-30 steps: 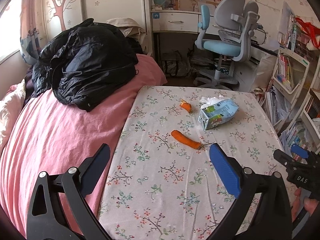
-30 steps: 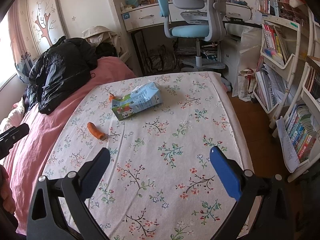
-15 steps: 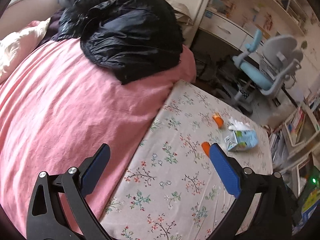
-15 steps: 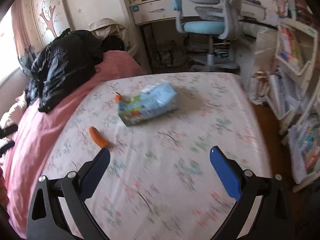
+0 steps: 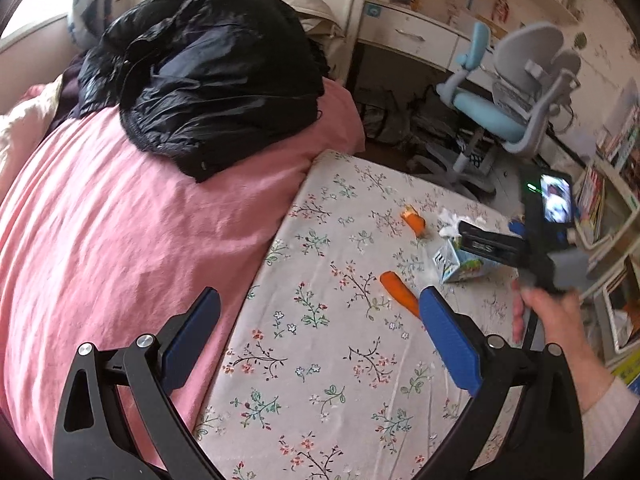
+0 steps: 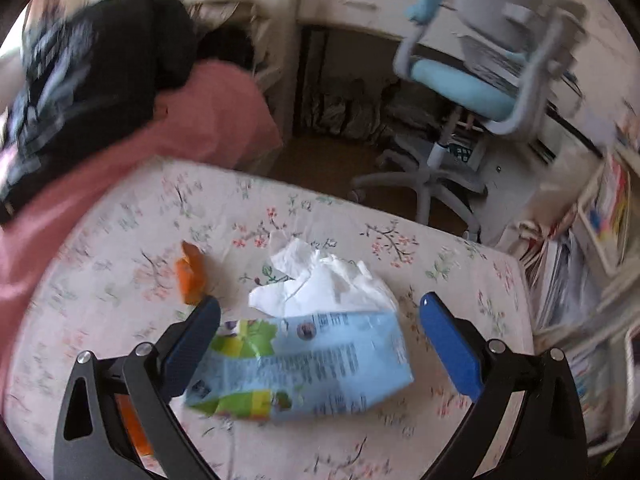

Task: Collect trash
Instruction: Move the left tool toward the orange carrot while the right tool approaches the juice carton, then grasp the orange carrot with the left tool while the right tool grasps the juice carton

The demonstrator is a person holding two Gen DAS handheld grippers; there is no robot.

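A light-blue carton (image 6: 312, 364) lies flat on the floral table (image 6: 400, 440), right between the open fingers of my right gripper (image 6: 320, 344). A crumpled white tissue (image 6: 324, 284) lies just beyond it. A short orange piece (image 6: 191, 276) lies to the left, and a longer orange piece (image 6: 134, 428) shows behind my left finger. In the left wrist view, my left gripper (image 5: 318, 336) is open and empty above the table's left edge, with the long orange piece (image 5: 400, 294), the short one (image 5: 414, 222) and the carton (image 5: 460, 266) ahead. The right gripper (image 5: 492, 246) hovers over the carton.
A pink bed (image 5: 120, 240) with a black jacket (image 5: 208, 68) adjoins the table on the left. A blue-and-grey desk chair (image 6: 476, 80) and a white desk (image 5: 408, 36) stand beyond the table. Bookshelves (image 6: 600, 240) line the right side.
My right gripper has moved forward and down until the carton lies between its open fingers. My left gripper has swung left toward the bed and tilted, staying open.
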